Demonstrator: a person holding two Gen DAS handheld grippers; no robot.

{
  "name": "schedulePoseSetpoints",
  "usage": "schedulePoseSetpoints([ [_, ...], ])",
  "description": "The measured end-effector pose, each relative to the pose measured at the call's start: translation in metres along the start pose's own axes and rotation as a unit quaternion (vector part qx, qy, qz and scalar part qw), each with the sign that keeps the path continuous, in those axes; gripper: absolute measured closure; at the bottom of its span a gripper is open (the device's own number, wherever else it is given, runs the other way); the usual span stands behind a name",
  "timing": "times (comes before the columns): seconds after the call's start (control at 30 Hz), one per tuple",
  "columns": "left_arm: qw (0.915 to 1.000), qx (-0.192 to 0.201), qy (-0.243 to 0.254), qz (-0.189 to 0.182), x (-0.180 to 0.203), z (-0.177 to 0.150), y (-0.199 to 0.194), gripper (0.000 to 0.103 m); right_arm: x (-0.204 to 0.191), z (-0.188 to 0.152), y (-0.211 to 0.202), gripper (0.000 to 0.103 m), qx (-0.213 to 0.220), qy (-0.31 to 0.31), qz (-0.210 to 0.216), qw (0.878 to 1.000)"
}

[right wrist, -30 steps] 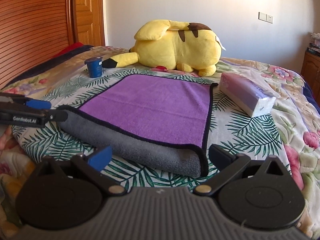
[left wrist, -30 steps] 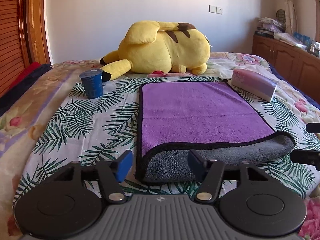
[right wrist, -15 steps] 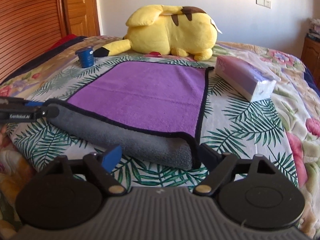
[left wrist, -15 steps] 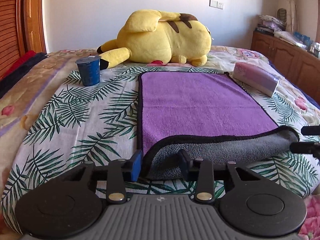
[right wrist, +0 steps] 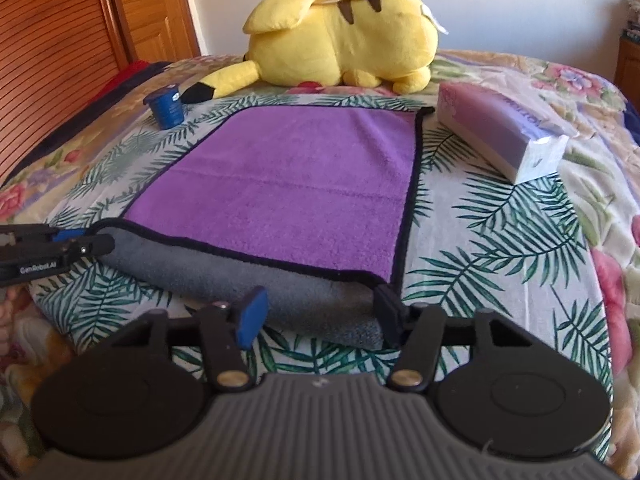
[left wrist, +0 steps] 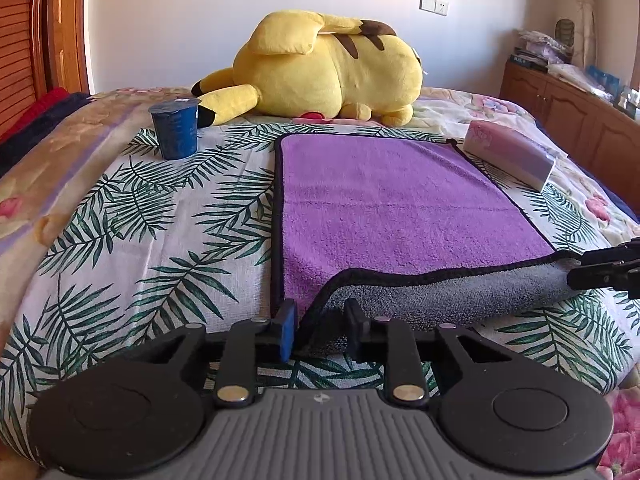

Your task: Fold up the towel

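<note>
A purple towel (left wrist: 392, 200) with a black hem lies flat on the bed, its near edge rolled back to show the grey underside (left wrist: 440, 300). My left gripper (left wrist: 320, 330) has its fingers closed in on the near left corner of that fold. My right gripper (right wrist: 320, 314) stands open around the near right corner of the towel (right wrist: 304, 184), with the grey roll (right wrist: 248, 280) between its fingers. The left gripper also shows in the right wrist view (right wrist: 60, 246), and the right gripper in the left wrist view (left wrist: 604, 270).
A yellow plush toy (left wrist: 320, 68) lies beyond the towel's far edge. A blue cup (left wrist: 175, 130) stands to the far left of the towel, and a tissue pack (left wrist: 510, 154) lies to its far right. A wooden cabinet (left wrist: 580, 108) stands right of the bed.
My left gripper has moved forward and closed its fingers onto the towel's near left corner. My right gripper has moved forward and narrowed around the near right corner.
</note>
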State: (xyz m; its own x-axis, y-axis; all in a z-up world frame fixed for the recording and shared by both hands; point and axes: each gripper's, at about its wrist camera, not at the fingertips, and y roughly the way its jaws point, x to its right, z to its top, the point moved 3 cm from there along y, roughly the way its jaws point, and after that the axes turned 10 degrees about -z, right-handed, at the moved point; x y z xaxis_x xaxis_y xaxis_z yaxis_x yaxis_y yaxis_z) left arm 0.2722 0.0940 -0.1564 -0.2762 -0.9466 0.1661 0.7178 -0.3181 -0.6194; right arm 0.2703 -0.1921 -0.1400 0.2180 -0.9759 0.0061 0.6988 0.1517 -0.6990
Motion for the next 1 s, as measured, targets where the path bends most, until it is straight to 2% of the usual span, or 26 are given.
schedulePoseSetpoints([
  [0.1,1.0,-0.005,-0.003,-0.002,-0.001,-0.001,0.002,0.099,-0.004,0.0,-0.001,0.052,-0.009,-0.014,0.003,1.0],
  [0.57,1.0,-0.009,-0.001,-0.002,0.0,-0.004,0.005,0.098,0.014,0.009,0.009,0.051,-0.005,-0.009,-0.046,0.999],
  [0.73,1.0,-0.009,0.0,-0.002,0.0,-0.004,0.005,0.098,0.018,0.009,0.017,0.052,-0.025,0.003,-0.019,1.0],
  [0.8,1.0,-0.009,0.0,-0.002,0.0,-0.004,0.005,0.098,0.019,0.009,0.017,0.057,-0.035,0.008,-0.004,0.999],
  [0.9,1.0,-0.009,0.001,-0.002,0.0,-0.004,0.005,0.098,0.02,0.008,0.015,0.073,-0.042,0.009,0.006,0.999],
  [1.0,1.0,-0.009,0.002,-0.001,0.0,-0.004,0.005,0.098,0.021,0.006,0.013,0.077,-0.045,0.005,0.011,0.999],
])
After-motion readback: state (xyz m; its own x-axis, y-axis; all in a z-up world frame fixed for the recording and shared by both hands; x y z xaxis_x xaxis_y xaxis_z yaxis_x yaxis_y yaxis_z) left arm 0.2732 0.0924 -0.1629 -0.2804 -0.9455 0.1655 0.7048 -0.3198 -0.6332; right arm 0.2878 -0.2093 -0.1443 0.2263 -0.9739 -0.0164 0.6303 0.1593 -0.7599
